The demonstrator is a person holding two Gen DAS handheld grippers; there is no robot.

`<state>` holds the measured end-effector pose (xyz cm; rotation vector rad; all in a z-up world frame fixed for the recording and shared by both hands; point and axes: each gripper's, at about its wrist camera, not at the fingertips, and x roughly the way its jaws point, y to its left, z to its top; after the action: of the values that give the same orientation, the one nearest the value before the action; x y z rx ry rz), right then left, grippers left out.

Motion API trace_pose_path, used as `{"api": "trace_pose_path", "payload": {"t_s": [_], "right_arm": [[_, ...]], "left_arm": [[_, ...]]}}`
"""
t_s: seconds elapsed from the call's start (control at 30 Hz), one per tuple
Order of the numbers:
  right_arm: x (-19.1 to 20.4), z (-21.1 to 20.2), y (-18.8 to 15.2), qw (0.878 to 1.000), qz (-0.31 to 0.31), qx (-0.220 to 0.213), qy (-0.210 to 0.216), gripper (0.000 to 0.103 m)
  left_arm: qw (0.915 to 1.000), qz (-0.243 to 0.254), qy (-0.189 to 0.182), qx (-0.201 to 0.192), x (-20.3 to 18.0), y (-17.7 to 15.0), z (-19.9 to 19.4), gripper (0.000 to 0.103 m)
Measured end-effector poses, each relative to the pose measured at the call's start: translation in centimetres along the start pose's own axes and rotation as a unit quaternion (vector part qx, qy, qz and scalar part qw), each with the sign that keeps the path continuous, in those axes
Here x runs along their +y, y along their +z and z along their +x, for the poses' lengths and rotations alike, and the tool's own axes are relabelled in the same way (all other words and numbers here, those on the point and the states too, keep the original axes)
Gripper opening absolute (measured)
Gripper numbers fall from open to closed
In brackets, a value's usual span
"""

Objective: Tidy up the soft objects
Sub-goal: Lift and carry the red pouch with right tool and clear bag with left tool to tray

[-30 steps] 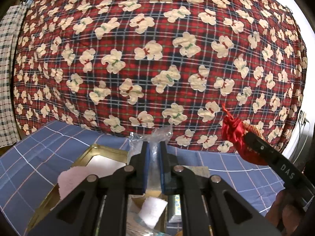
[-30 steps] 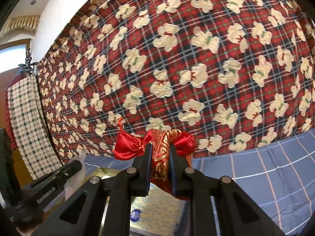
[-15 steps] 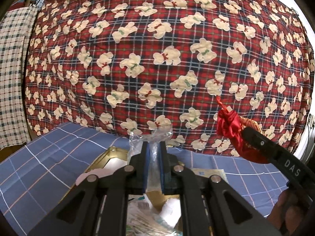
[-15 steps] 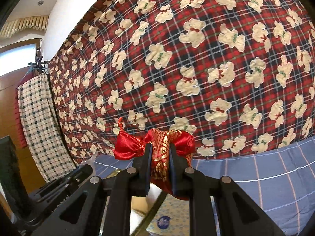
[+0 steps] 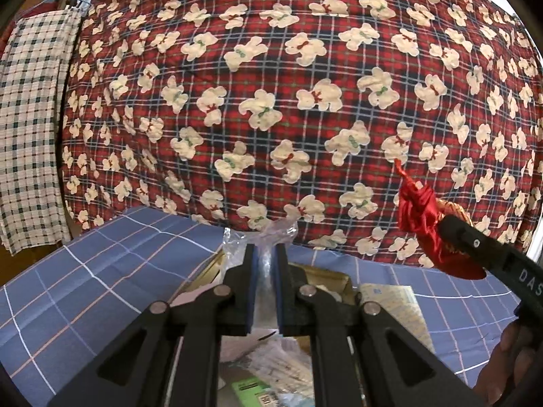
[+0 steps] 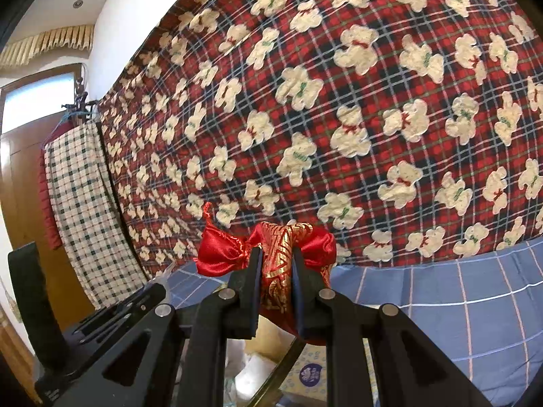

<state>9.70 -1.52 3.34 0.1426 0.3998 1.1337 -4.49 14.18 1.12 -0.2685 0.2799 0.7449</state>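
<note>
Mid-task: our left tool [image 5: 264,261] clenched on clear plastic bag [image 5: 261,237], right tool [image 6: 275,264] on red satin pouch [image 6: 268,254]; neither placed in gold-rimmed box [image 5: 207,271] yet.

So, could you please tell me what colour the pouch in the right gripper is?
The pouch is shiny red with gold patterning, clearest in the right wrist view.

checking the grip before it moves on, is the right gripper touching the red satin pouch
Touching. The right wrist view shows the right gripper with its jaws pressed against both sides of the red satin pouch, which bulges out around them.
</note>
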Motion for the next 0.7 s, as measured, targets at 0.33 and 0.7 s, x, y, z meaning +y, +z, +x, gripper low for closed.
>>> {"api": "trace_pose_path", "payload": {"t_s": [0.33,0.7], "right_arm": [[3.5,1.5,-1.9,0.997,-0.048,0.051,0.034,0.017],[4.4,3.0,-3.4,0.992,-0.065,0.098,0.039,0.017]], "left_arm": [[0.9997,0.001,0.017,0.018,2.0,-1.1,-0.4,0.006],[0.9982,-0.012,0.026,0.053,3.6,-2.1,0.5,0.006]]}}
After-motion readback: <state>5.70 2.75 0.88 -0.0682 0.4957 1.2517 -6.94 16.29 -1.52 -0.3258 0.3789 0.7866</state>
